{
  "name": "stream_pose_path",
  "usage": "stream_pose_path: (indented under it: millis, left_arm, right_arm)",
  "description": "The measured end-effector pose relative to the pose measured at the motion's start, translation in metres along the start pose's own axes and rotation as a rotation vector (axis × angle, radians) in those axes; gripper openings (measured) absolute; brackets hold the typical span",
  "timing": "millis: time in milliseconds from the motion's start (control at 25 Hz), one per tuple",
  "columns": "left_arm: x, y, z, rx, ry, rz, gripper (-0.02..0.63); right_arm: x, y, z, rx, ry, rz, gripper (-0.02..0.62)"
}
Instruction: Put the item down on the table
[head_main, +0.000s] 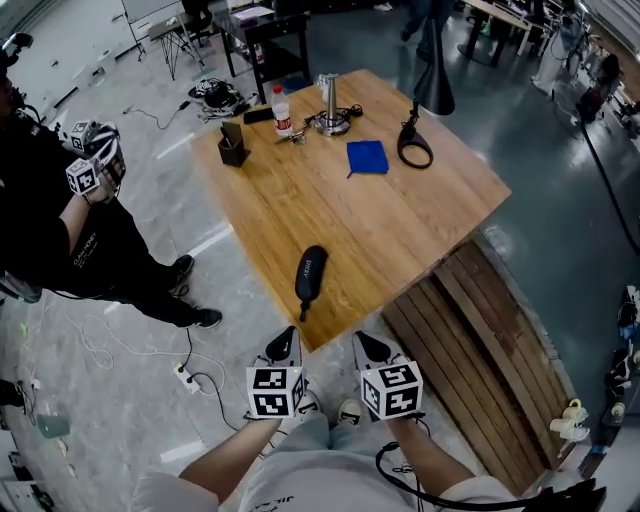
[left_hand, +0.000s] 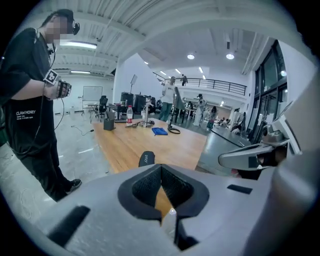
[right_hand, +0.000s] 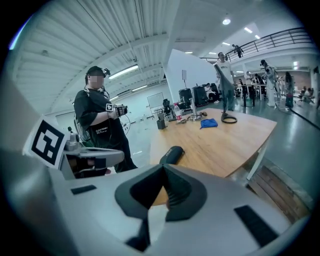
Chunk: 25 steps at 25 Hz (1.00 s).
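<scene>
A black oblong pouch (head_main: 310, 278) lies on the wooden table (head_main: 400, 230) close to its near corner, with nothing touching it. My left gripper (head_main: 283, 345) and right gripper (head_main: 372, 347) hover side by side just short of that corner, both pointing at the table. In the left gripper view the jaws of the left gripper (left_hand: 160, 171) meet with nothing between them, and the pouch (left_hand: 146, 158) lies just beyond. In the right gripper view the right gripper (right_hand: 164, 171) is likewise shut and empty, with the pouch (right_hand: 171, 154) ahead of it.
At the table's far end are a blue cloth (head_main: 367, 157), a black lamp (head_main: 432, 90), a water bottle (head_main: 283, 110), a metal stand (head_main: 329, 105) and a black holder (head_main: 232, 148). Another person (head_main: 60, 230) stands left. Wooden slats (head_main: 480, 360) lie right.
</scene>
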<state>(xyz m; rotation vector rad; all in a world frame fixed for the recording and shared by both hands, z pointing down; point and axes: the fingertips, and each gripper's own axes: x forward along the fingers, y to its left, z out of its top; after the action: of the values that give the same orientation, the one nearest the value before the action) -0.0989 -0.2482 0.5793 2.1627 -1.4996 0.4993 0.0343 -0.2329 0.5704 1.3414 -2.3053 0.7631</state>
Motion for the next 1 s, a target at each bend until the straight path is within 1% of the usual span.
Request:
stream_pose_path:
  millis: [120, 200, 320, 400, 520, 680, 1000]
  left_arm:
    - [-0.039, -0.009, 0.0, -0.01, -0.027, 0.0, 0.008]
    - [-0.058, -0.012, -0.004, -0.041, -0.042, 0.01, 0.008]
    - [-0.08, -0.017, -0.01, -0.101, -0.056, 0.02, 0.008]
    - [-0.091, -0.022, -0.01, -0.114, -0.067, 0.017, 0.008]
    - [-0.099, -0.033, -0.004, -0.098, -0.089, 0.002, 0.008]
    - [-0.104, -0.04, 0.006, -0.074, -0.105, -0.007, 0.008]
    - [-0.107, -0.052, 0.009, -0.062, -0.104, -0.03, 0.008]
  right_arm:
    - [-0.033, 0.015, 0.006, -0.004, -0.034, -0.002, 0.0]
    - [-0.049, 0.021, 0.006, -0.005, -0.046, -0.01, 0.0]
    - [-0.066, 0.028, -0.002, 0.018, -0.039, -0.008, 0.0]
    - [-0.074, 0.034, -0.01, 0.04, -0.028, 0.0, 0.0]
    - [-0.084, 0.045, -0.017, 0.049, -0.026, 0.01, 0.0]
    - [-0.089, 0.057, -0.016, 0.02, -0.032, 0.008, -0.002]
    - [-0.095, 0.057, -0.007, 0.005, -0.052, 0.01, -0.002]
